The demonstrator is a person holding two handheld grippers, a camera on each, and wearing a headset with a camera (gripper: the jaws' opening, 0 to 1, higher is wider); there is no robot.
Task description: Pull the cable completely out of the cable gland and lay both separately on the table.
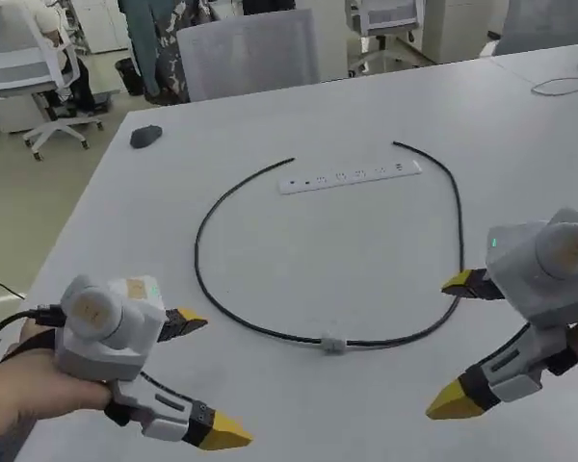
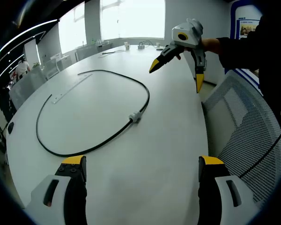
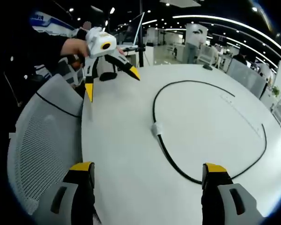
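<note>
Poster: Left gripper (image 1: 212,380) is lower left of the head view, jaws spread wide with nothing between them. Right gripper (image 1: 446,346) is lower right, same deal, wide apart and empty. Both hover over the table (image 1: 299,245) with their tips angled in toward each other. So which one goes for the gland?

Reply: Honestly a toss-up imo. Cable gland (image 1: 333,343) lies on the table low-centre in the frame, between the two, and I can't call either one clearly closer. What matters more is how the cable (image 1: 198,252) runs through it. At that spot it goes pretty much left-to-right across the frame, then curls up both sides into a big open loop toward the power strip (image 1: 350,177). In each gripper view the gland sits ahead of the jaws, out past the tips.

Poster: So one per side?

Reply: That's my guess. One pinches the gland, the other takes the cable just beside it and pulls along that left-right line, not upward.
</note>
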